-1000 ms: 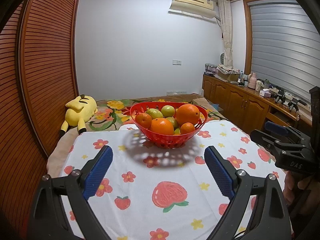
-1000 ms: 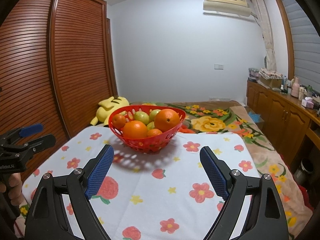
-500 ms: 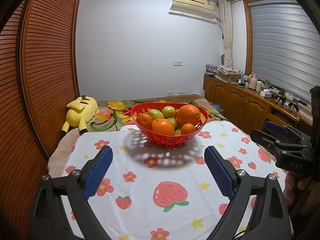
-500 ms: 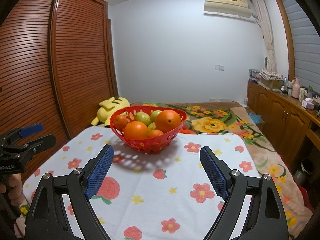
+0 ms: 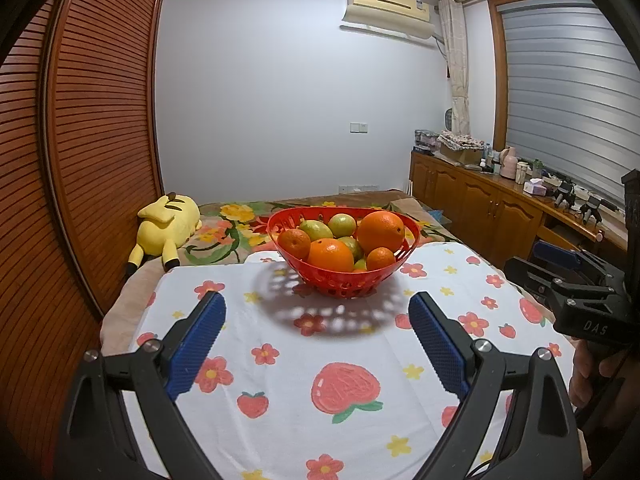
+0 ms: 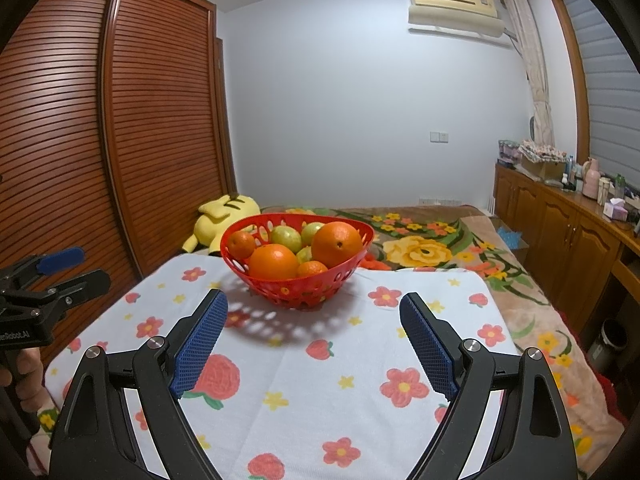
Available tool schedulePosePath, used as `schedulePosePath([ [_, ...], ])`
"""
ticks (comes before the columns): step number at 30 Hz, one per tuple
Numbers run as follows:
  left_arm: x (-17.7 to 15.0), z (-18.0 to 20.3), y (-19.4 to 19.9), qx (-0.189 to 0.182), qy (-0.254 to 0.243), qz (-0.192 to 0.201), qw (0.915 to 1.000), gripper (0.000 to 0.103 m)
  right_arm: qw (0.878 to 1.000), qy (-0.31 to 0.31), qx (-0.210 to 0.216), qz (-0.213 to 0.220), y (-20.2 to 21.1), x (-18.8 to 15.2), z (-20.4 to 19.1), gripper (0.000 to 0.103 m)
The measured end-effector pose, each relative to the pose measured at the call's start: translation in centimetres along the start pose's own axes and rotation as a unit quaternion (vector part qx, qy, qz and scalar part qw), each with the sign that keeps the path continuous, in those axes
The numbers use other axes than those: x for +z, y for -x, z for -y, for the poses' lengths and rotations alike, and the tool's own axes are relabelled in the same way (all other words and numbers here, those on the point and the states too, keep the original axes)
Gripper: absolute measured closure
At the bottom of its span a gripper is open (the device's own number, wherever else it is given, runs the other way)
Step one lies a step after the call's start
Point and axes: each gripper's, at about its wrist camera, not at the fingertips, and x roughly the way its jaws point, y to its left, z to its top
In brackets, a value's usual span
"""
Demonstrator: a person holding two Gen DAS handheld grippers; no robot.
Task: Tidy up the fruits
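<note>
The left gripper [image 5: 317, 315] hangs above the bench with its jaws spread wide and nothing between them. The right gripper [image 6: 313, 314] hangs beside it, likewise spread wide and empty. Under both lies a white cloth [image 5: 352, 360] printed with flowers and strawberries. Ahead of both, well apart from the blue pads [image 5: 196, 344], the red basket [image 5: 340, 278] stands at the far edge of the cloth, holding oranges [image 5: 380, 230] and green fruits [image 5: 342, 224]. Beyond it, a yellow plush toy [image 5: 166, 228] lies on the bed.
</note>
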Motion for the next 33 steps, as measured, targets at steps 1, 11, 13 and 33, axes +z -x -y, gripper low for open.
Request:
schedulePosePath([
  [1, 0.03, -0.03, -0.01, 0.0, 0.0, 0.0, 1.0, 0.009, 1.0, 0.0, 0.0, 0.0, 0.04, 0.06, -0.03, 0.013],
  [11, 0.15, 0.29, 0.28, -0.001, -0.002, 0.002, 1.0, 0.009, 1.0, 0.0, 0.0, 0.001, 0.04, 0.06, -0.03, 0.013],
  [13, 0.23, 0.32, 0.35, -0.001, -0.002, 0.003, 1.0, 0.009, 1.0, 0.0, 0.0, 0.001, 0.05, 0.02, -0.02, 0.013],
  [33, 0.23, 0.46, 0.56, 0.0, -0.001, 0.005, 1.0, 0.009, 1.0, 0.0, 0.001, 0.002, 0.16, 0.09, -0.07, 0.013],
])
